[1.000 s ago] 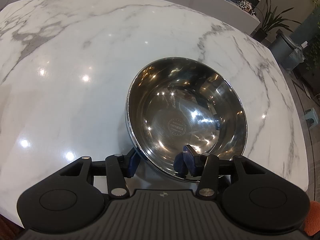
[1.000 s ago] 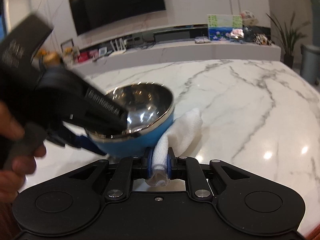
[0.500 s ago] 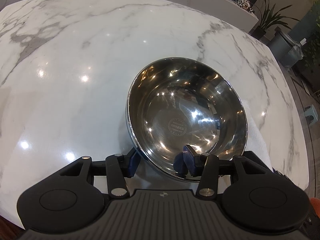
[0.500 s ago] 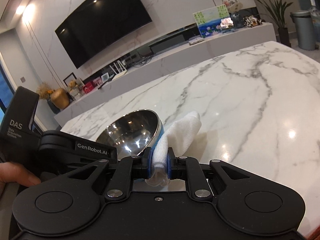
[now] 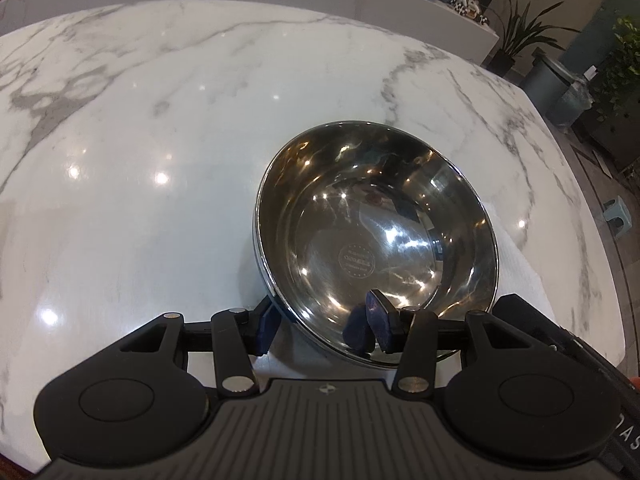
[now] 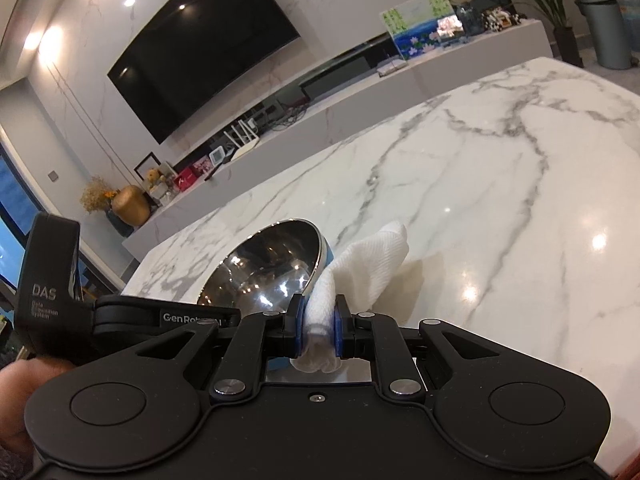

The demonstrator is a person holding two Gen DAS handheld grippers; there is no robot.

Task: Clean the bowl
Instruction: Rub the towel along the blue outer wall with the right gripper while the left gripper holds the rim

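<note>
Your right tool [image 6: 318, 330] is closed on a white cloth [image 6: 360, 268], and its blue pads squeeze the bunched end. The cloth stands up and touches the outside of the steel bowl [image 6: 264, 268], which has a blue outer wall and is tilted on the marble tabletop [image 6: 480, 184]. At the left you hold the left tool [image 6: 120, 316] by the bowl; its jaws are hidden.
</note>
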